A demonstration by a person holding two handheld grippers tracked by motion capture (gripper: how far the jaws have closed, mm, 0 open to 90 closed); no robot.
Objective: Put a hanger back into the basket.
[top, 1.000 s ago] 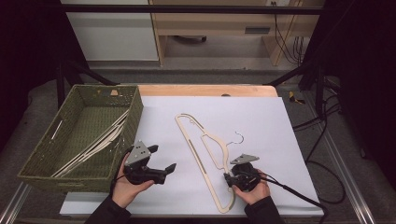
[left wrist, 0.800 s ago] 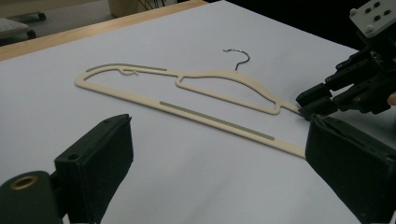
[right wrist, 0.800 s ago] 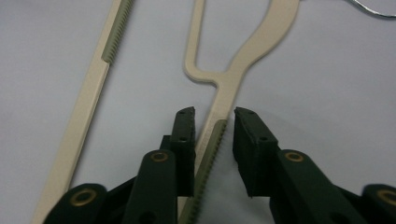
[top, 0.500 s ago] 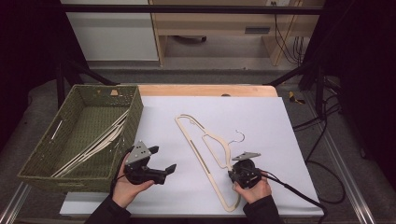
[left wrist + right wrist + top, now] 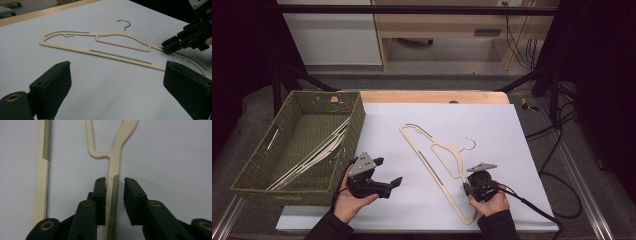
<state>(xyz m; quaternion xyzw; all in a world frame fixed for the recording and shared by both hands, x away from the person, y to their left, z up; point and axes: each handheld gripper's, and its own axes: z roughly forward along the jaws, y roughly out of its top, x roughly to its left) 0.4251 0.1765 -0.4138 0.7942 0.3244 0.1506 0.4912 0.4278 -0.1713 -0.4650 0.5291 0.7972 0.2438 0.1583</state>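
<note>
Hanger (image 5: pixel 113 170) arm sits between right gripper (image 5: pixel 114 182) jaws: left pad touches its edge, right pad stands just off the ribbed strip, so not clamped; jaws have just been closing, then eased a bit. Hanger lies flat on white sheet (image 5: pixel 502 130), diagonal, hook (image 5: pixel 469 144) toward far right. Left gripper (image 5: pixel 117 82) released, jaws wide, nothing between, w/ bare sheet ahead. Green basket (image 5: pixel 257 172) w/ more hangers at sheet's left edge, near left hand (image 5: pixel 349 202). No readable writing.

One cream hanger (image 5: pixel 437 165) lies on the white sheet (image 5: pixel 512 130); one green basket (image 5: pixel 262 175) holds several more.
</note>
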